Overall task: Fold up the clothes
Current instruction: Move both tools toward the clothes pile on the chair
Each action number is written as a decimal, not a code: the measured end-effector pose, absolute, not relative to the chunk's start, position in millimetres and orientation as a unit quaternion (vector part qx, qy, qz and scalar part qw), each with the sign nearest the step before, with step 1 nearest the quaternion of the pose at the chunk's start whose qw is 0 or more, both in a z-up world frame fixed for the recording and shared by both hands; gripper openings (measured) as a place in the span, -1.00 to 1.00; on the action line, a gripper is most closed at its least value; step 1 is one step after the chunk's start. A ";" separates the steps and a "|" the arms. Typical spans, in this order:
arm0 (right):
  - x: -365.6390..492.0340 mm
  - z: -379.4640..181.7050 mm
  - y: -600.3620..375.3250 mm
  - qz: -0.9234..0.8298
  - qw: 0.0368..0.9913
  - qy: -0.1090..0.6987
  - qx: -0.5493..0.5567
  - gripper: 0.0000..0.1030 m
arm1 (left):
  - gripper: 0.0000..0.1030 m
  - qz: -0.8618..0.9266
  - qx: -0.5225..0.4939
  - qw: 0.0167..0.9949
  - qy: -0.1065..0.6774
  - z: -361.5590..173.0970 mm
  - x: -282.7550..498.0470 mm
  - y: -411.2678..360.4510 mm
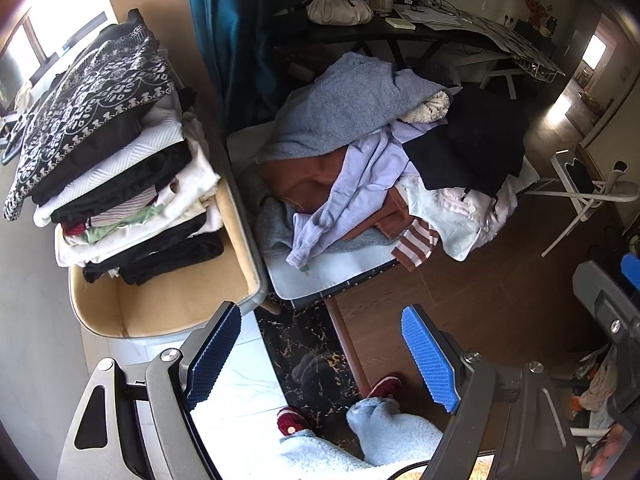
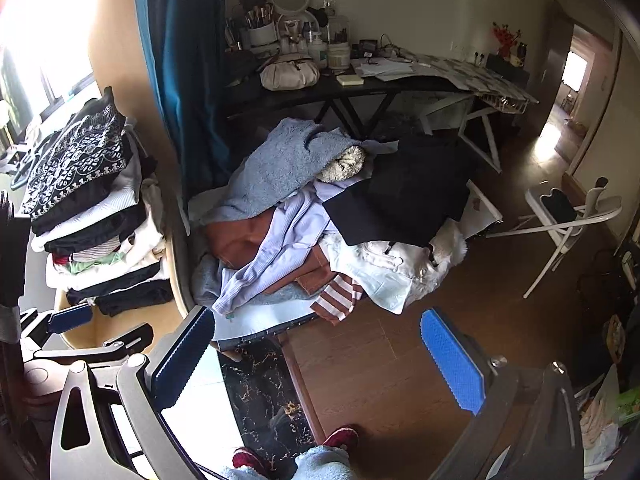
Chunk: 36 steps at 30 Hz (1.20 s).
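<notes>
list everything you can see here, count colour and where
folded stack: one, black, white and green layers, on the tan chair at left
unfolded pile: one, blue, lilac, rust, black and white, on the low white surface, centre
curtain: one, teal, behind the chair
desk: one, black, cluttered, at the back
folding chair: one, white, right
left gripper: blue pads, open, empty
right gripper: blue pads, open, empty
person's slippers: two, red, on the floor

Cluttered dark desk [image 2: 400,85] by the wall, white bag [image 2: 290,74] on it, teal curtain [image 2: 180,80], white folding chair [image 2: 568,216], wood floor [image 2: 380,380]
</notes>
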State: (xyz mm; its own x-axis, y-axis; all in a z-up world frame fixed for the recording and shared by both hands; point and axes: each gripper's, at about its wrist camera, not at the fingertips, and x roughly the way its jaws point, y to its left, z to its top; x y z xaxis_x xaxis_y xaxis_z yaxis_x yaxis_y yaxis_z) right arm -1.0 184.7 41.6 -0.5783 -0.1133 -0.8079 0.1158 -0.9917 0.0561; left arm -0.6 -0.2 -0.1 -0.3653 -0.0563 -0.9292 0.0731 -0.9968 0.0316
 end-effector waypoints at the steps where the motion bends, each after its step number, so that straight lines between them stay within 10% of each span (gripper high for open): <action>1: -2.6 41.7 184.8 -0.887 0.068 0.004 0.456 1.00 | 0.61 -0.826 0.563 0.039 0.010 -0.5 -0.9 -0.2; 36: -89.1 27.9 361.5 -0.878 0.166 0.035 0.447 1.00 | 0.61 -0.848 0.526 -0.018 -0.059 7.6 -94.9 163.0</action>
State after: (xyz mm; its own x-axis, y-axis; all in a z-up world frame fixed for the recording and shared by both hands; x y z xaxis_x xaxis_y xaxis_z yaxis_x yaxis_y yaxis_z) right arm -89.1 361.5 27.9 -0.5454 -0.2604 -0.7967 0.3224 -0.9426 0.0874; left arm -94.9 163.0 7.6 -0.4460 -0.0309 -0.8945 -0.0922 -0.9925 0.0803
